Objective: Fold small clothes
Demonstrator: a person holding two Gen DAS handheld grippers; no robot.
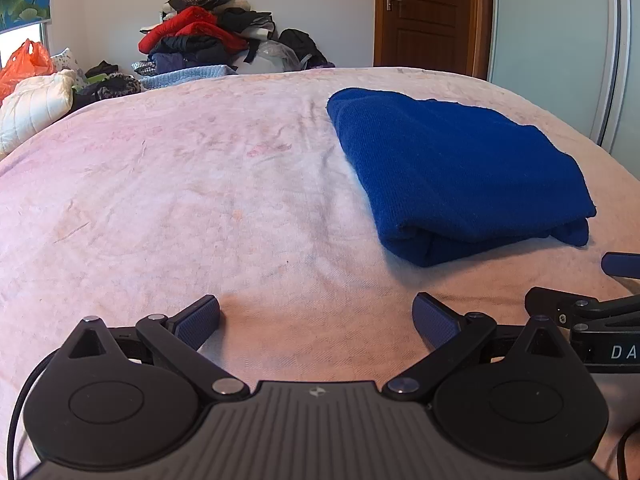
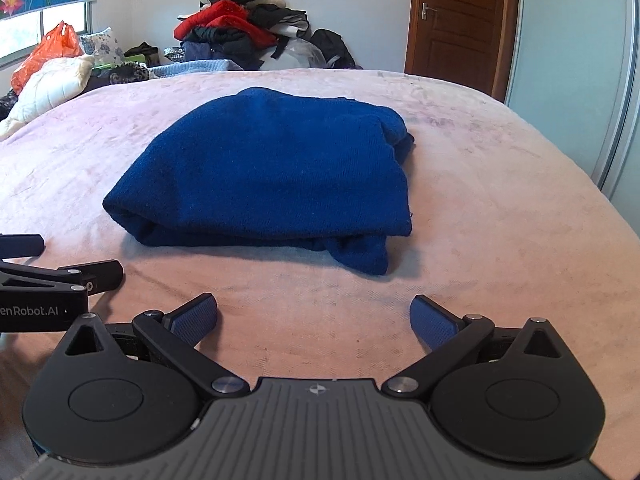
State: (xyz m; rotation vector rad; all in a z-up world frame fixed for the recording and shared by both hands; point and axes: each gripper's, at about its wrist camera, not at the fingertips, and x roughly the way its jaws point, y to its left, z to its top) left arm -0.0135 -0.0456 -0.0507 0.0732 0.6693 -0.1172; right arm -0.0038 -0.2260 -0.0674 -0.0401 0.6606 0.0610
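On the pink bed cover (image 2: 500, 208), a folded blue garment (image 2: 272, 176) lies flat as a thick, roughly squared bundle, with its layered edges facing the cameras and one loose corner drooping at the near right. It sits ahead of the right hand-held gripper (image 2: 314, 318) and off to the right of the left hand-held gripper (image 1: 316, 318), apart from both. Beyond the far edge of the bed, a heap of dark and red clothes (image 1: 200, 36) is piled against the pale wall, with an orange plastic bag (image 1: 24, 66) and a cream quilted item (image 1: 34, 108) at the left. A brown wooden door (image 1: 428, 12) stands at the back right, beside a pale sliding wardrobe panel (image 1: 560, 52).

Both hand-held grippers hover low over the cover near its front edge, side by side, each pointing forward along the bed. Each has its blue-padded fingers (image 1: 200, 322) spread wide apart, with nothing between them.
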